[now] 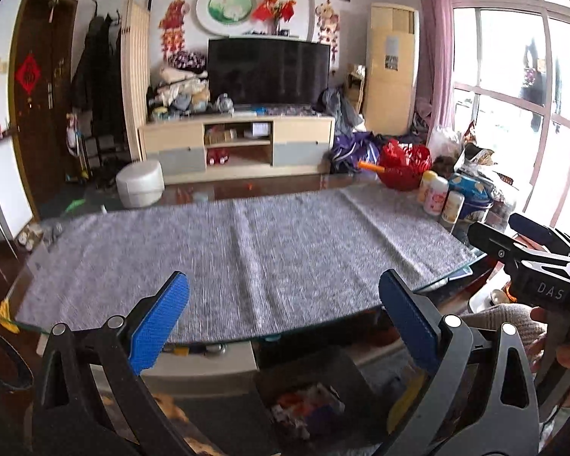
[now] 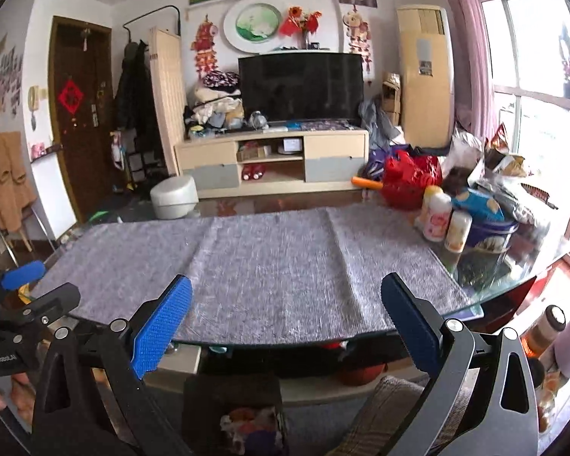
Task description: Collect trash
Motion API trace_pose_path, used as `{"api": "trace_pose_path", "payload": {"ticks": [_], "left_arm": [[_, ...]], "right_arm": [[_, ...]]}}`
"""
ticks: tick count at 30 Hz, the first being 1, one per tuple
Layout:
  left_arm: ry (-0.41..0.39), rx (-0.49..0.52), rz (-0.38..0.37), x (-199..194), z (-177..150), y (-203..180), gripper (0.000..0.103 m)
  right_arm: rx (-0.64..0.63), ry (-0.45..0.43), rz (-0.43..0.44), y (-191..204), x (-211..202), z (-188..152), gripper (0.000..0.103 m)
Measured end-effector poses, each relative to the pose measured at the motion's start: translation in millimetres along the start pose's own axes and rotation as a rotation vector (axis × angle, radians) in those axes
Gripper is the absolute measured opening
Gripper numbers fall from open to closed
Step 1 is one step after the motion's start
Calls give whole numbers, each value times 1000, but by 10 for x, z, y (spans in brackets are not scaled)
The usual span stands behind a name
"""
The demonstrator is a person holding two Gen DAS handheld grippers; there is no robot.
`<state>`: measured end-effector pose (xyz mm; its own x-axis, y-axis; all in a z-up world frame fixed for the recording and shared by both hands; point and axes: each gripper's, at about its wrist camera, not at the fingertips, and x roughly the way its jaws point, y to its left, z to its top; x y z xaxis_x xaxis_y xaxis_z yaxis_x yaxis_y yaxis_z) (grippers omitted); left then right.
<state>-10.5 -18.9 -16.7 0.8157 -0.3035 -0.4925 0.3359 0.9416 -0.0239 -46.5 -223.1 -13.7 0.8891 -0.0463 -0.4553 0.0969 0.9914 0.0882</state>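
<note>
Both grippers hang above the near edge of a glass table (image 1: pixel 452 273) covered by a grey cloth (image 1: pixel 239 250). My left gripper (image 1: pixel 285 323) is open, its blue pads (image 1: pixel 159 323) wide apart with nothing between them. My right gripper (image 2: pixel 287 323) is open and empty too; it also shows at the right of the left wrist view as the right gripper (image 1: pixel 535 250). On the floor below the table edge stands a dark bin (image 2: pixel 233 406) holding crumpled colourful trash (image 2: pixel 249 427); in the left wrist view the bin (image 1: pixel 304 387) sits below the pads.
Bottles (image 2: pixel 440 216), a blue packet (image 2: pixel 475 201), a red bag (image 2: pixel 410 178) and snack bags crowd the table's far right corner. Beyond stand a TV cabinet (image 2: pixel 273 163), a white stool (image 2: pixel 173 195) and a door. A hand (image 1: pixel 566 345) grips the right tool.
</note>
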Motion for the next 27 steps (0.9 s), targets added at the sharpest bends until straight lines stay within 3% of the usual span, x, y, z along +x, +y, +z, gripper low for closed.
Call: {"api": "trace_pose_path", "payload": {"ticks": [9,27], "left_arm": [[-48,-14,7,-129,112,-1,95],[-79,-18,23,-268,105,3,95]], "right_arm": [[-4,-54,20,63,-198,50,100],[-32,-30,27,139,-161,-8,100]]}}
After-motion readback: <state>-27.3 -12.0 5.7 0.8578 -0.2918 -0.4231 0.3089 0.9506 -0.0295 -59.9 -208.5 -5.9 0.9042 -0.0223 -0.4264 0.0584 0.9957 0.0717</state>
